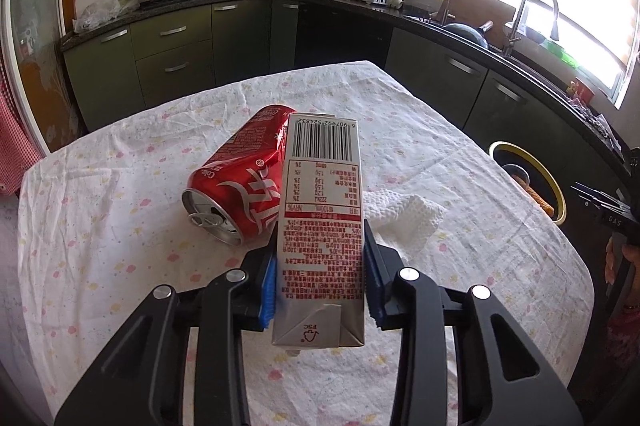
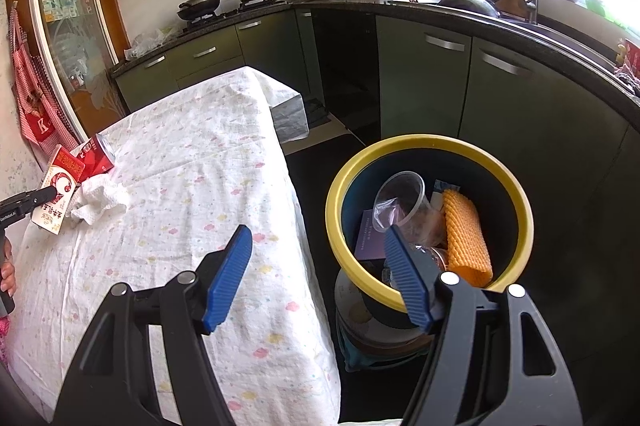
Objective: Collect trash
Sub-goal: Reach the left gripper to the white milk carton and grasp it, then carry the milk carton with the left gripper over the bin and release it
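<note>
A kitchen with dark green cabinets goes around a tabletop (image 1: 120,226) covered by a white cloth with small coloured spots. The left tongs (image 1: 320,278) are closed on a small drink carton (image 1: 322,209), with one blue pad pressed against each of its long sides; the carton is lifted off the cloth and tilted (its barcode end points away from the camera). Just beside the carton, on its left, a dented red soda can (image 1: 240,185) lies on its side. A crumpled white paper towel (image 1: 404,222) lies on the cloth at the right of the carton. The right tongs (image 2: 320,266) are wide open with nothing between the pads, above the table edge and a yellow-rimmed bin (image 2: 340,193) on the floor. In the bin are a clear plastic cup (image 2: 404,201) and an orange foam net (image 2: 466,238).
</note>
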A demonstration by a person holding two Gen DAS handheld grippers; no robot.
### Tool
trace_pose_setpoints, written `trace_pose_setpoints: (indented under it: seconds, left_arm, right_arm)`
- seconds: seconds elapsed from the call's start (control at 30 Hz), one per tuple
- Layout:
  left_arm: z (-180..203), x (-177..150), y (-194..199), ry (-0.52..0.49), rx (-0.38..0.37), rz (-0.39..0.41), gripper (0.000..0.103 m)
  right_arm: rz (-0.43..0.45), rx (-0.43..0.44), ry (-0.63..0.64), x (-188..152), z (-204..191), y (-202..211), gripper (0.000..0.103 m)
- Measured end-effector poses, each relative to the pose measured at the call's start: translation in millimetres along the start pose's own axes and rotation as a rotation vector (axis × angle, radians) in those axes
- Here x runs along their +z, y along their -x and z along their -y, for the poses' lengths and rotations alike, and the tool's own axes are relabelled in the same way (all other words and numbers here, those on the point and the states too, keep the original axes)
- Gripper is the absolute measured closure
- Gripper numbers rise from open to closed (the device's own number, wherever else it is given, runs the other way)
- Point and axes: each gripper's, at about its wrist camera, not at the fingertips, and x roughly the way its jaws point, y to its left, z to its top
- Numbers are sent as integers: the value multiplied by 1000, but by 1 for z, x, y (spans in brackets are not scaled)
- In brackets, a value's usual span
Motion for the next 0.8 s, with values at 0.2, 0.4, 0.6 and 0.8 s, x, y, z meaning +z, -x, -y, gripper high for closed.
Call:
trace_pose_setpoints:
  seconds: [0.2, 0.4, 0.6, 0.8]
  left_arm:
    - [21, 3, 28, -56, -13, 12, 68]
    - [69, 16, 33, -125, -104, -9, 68]
    - [140, 38, 12, -205, -269, -53, 68]
    - [232, 69, -24, -342, -382, -100, 68]
  right_arm:
    - [6, 5, 9, 0, 0, 5, 38]
    - [24, -53, 8, -2, 19, 27, 38]
    - [46, -120, -67, -10, 63, 49, 38]
    - [60, -152, -130, -20, 101, 62, 38]
